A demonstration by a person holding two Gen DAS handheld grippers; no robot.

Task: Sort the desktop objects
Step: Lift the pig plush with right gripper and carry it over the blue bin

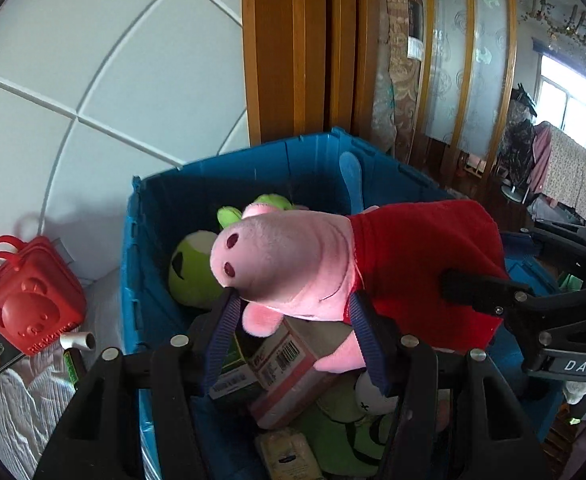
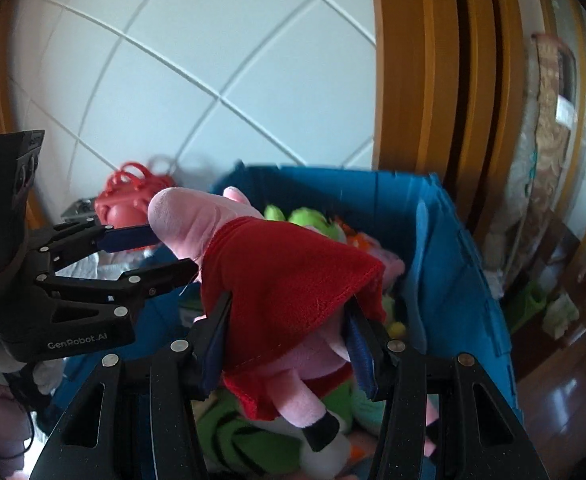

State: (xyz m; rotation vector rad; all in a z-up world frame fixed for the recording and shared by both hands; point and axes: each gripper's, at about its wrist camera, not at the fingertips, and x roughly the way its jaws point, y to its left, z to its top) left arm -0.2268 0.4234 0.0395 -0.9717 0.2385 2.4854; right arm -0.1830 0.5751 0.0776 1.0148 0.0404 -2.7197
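We hold the pink pig plush (image 1: 285,264) between both tools above the blue bin (image 1: 161,196): our left gripper (image 1: 293,332) is clenched on its head just behind the snout, and our right gripper (image 2: 289,344) is clamped on the red dress and body. To the left, outside the bin's left wall, a red bear-faced case (image 1: 29,300) rests on white cloth. Inside the bin lie a green plush (image 1: 193,268) and a barcoded carton (image 1: 289,368); its print seems unreadable in the blur. The grippers read "GenRobot.AI" and "DAS".
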